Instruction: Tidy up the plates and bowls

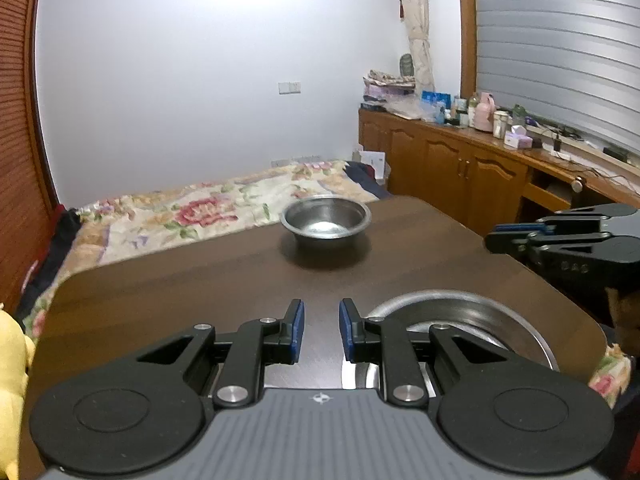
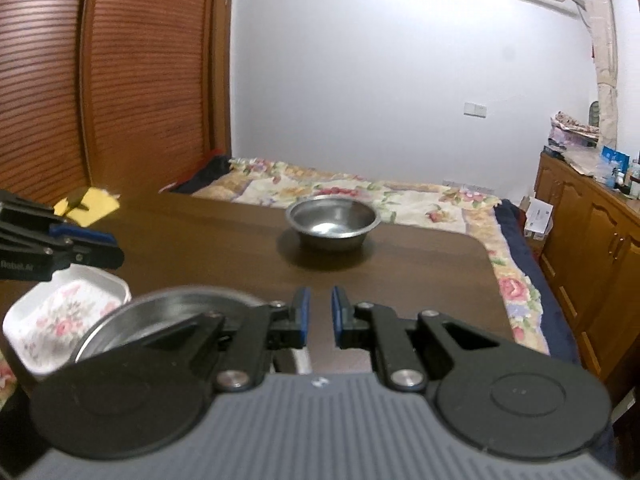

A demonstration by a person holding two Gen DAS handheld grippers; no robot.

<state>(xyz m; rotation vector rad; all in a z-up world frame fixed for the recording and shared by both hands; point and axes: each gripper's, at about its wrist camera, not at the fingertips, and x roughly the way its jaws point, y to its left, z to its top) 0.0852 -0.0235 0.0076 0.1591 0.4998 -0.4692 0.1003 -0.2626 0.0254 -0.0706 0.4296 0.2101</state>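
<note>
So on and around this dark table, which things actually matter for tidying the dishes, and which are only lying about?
For the job:
- round steel bowl, far side of the table
- wide shallow steel dish, near edge
- white square floral dish, beside it

Just lying about:
- yellow paper piece on the table
- flowered bedspread
- bottles and boxes on the wooden sideboard
- yellow soft toy

A steel bowl [image 1: 325, 221] stands on the dark table [image 1: 180, 288], beyond the empty left tool [image 1: 321, 330].
</note>
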